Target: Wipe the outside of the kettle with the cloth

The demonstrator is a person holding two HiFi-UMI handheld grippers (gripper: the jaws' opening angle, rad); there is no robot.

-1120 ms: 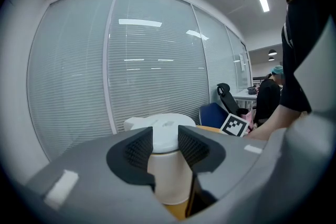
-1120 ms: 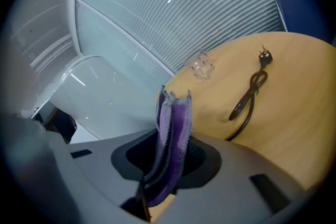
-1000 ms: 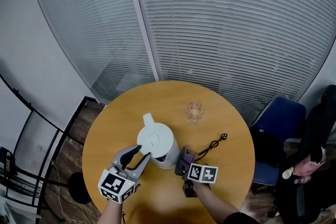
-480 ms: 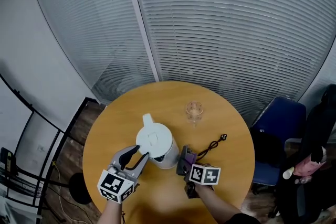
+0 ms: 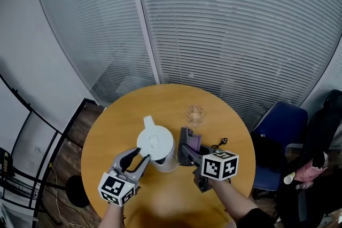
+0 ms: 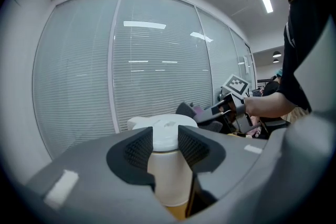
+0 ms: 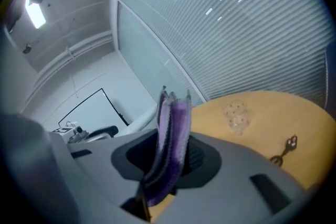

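In front of me stands a round wooden table (image 5: 160,99). A white kettle (image 5: 156,146) stands on it, left of the middle and towards my side. A clear glass (image 5: 195,113) stands upright farther back, right of the kettle and apart from it. A black cord (image 5: 220,142) lies on the wood near the right edge; only its plug end shows from my head.

The grey left gripper (image 5: 138,156) and right gripper (image 5: 184,149) bear black ribbed fingers (image 6: 138,148) and black-and-white marker cubes (image 5: 116,188).
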